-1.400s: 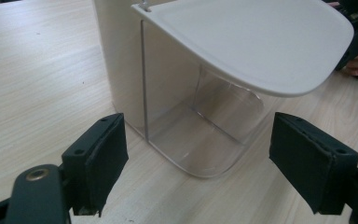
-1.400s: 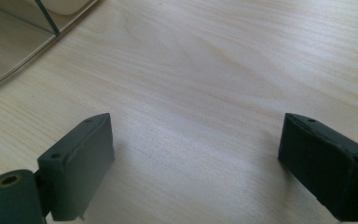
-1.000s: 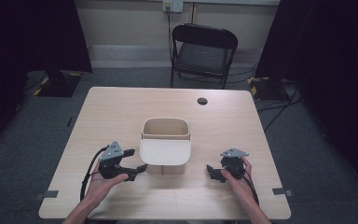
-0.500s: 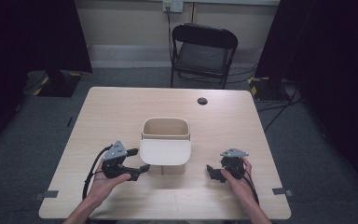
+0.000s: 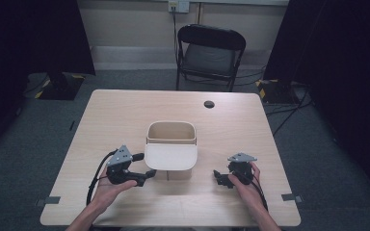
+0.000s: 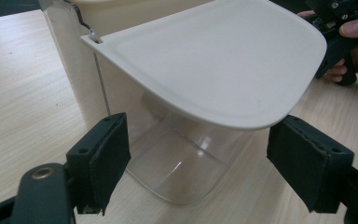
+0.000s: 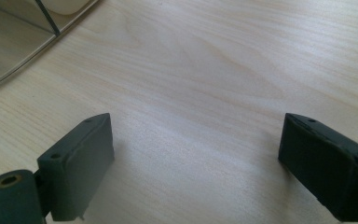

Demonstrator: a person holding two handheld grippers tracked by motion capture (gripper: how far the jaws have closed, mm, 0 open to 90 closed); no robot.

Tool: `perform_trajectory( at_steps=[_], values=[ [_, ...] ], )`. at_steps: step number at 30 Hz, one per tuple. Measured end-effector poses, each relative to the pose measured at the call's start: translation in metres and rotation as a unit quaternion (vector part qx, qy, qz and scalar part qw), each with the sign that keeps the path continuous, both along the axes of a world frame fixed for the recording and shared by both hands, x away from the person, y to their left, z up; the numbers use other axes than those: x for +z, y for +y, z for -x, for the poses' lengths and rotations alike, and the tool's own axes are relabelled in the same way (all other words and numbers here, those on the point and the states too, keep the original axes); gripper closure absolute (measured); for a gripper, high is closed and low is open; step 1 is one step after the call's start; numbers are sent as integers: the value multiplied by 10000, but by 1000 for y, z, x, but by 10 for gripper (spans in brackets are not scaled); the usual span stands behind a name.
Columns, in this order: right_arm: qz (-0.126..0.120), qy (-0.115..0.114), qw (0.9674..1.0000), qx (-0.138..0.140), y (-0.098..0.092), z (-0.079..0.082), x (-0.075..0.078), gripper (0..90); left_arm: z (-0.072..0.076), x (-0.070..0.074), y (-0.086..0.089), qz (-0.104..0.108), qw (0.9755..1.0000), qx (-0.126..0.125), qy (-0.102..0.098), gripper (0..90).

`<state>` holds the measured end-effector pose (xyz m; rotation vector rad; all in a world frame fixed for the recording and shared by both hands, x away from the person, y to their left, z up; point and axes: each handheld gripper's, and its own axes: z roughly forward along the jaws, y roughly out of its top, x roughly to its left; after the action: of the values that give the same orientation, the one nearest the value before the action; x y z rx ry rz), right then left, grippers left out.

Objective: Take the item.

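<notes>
In the left gripper view the container is running off the top edge, so its rim is being cut away; its open lid is covering most of the front wall beneath. At two o'clock the right gripper is being clipped by the top and right edges. In the right gripper view only a corner of the clear base is showing, at ten o'clock. In the high view the small dark disc on the table, at twelve o'clock from the container, is staying too small to identify.

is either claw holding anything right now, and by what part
Nothing is held. The left claw stands open around the container below its lid, pads apart from it; the right claw is open over bare table.
</notes>
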<state>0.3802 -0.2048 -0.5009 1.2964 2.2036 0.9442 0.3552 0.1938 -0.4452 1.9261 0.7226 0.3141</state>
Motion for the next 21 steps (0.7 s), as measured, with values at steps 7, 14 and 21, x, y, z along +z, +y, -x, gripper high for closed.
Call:
perform_trajectory(
  at_steps=[7,14,21],
  values=[
    [0,1,10000,0,0,0,0,97,1,1,0,53,10000,-53,-14,221],
    [0,1,10000,1,0,0,0,97,1,1,0,107,9999,-17,-18,219],
    [0,8,10000,8,0,0,0,95,0,2,-1,48,10000,-34,-30,226]
  ],
)
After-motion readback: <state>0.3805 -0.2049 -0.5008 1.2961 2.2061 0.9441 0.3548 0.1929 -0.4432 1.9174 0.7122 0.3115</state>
